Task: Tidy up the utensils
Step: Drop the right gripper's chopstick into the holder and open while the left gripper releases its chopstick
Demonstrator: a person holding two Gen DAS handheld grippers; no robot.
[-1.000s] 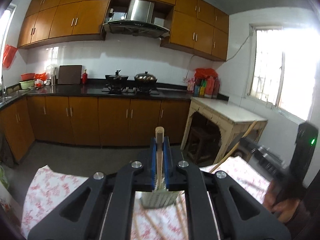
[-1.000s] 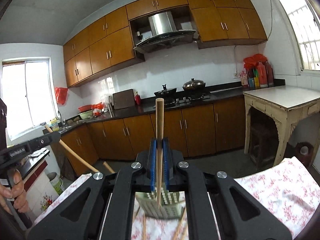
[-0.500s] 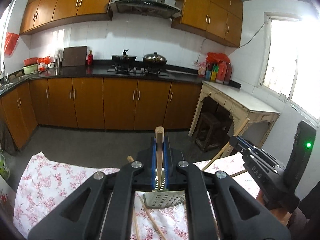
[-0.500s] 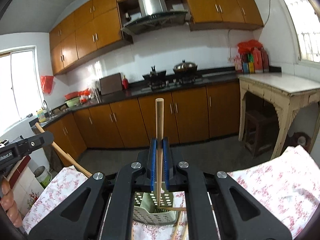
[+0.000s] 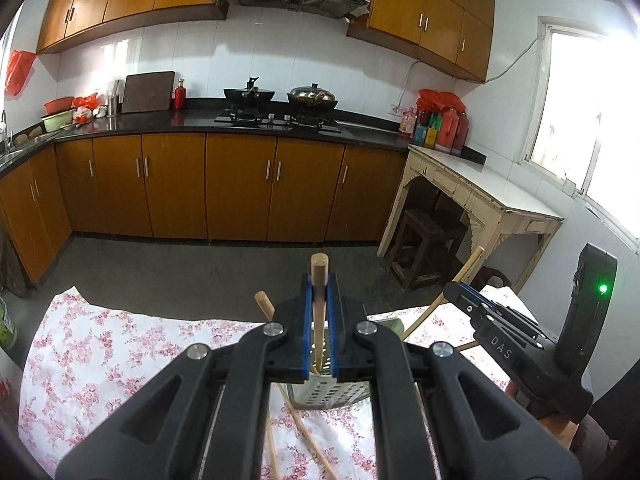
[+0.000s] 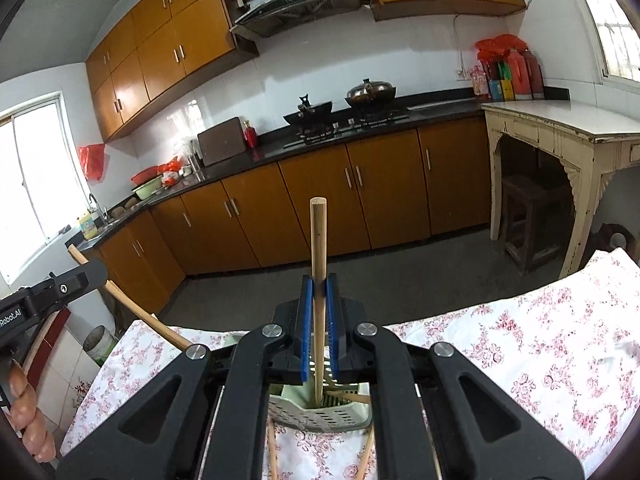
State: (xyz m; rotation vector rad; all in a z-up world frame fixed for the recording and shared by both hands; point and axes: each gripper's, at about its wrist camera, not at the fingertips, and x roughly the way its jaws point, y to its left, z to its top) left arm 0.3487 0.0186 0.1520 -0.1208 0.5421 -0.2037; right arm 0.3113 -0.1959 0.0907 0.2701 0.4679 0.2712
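Both grippers now lower over the perforated utensil holder [image 6: 320, 410] on the desk [image 6: 540, 344], left gripper [image 5: 319, 328] and right gripper [image 6: 319, 332] jaws each pinching a wooden chopstick [image 6: 319, 280] upright; insertion step; next: release into holder.

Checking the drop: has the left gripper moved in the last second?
Yes. The left gripper has tipped downward: the stove sits higher in its view, the perforated holder fuller.
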